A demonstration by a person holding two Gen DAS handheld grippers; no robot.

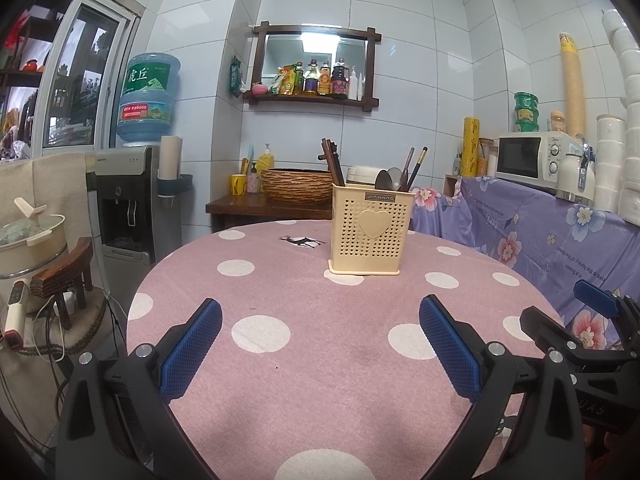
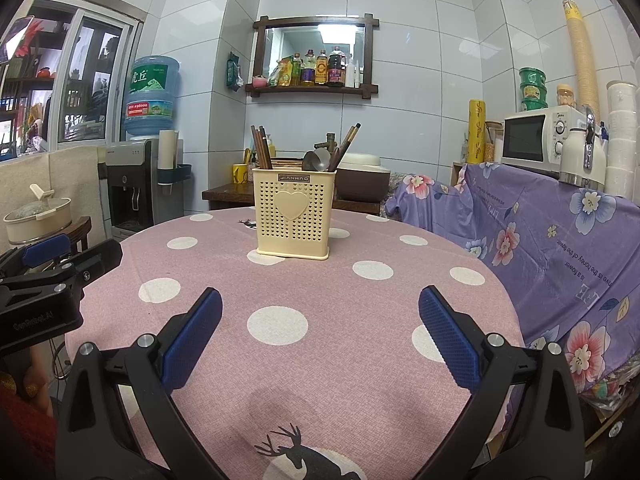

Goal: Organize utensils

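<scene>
While the left gripper (image 1: 320,340) hangs low over the near half of the round table (image 1: 280,400), its jaws stand wide apart with nothing between them, the blue pads (image 1: 192,352) framing bare pink cloth with white dots. Beyond the gripper, toward the far edge of the table, stands the cream utensil holder (image 1: 370,228), upright, with a heart on its front. Brown chopsticks (image 1: 334,162) lean out of the holder's left compartment; metal spoons (image 1: 388,180) and a few dark-handled sticks (image 1: 416,168) stick out of its right side. To the right of the holder and nearer the camera, the right gripper (image 1: 592,308) pokes in from the edge of the picture, also gaping. Behind the holder sit a woven basket (image 1: 296,186) on a dark side table and a microwave (image 1: 532,158) off to the right on a purple flowered cover. From the right wrist, the right gripper (image 2: 320,336) likewise hovers above the table (image 2: 360,380) with its jaws wide and empty. The holder (image 2: 294,216) stands ahead and slightly left of centre, the chopsticks (image 2: 262,148) on its left and the spoons (image 2: 314,160) on its right, though how many spoons there are is hard to make out. Left of the holder and close to the camera, the left gripper (image 2: 68,248) shows at the table's rim.
</scene>
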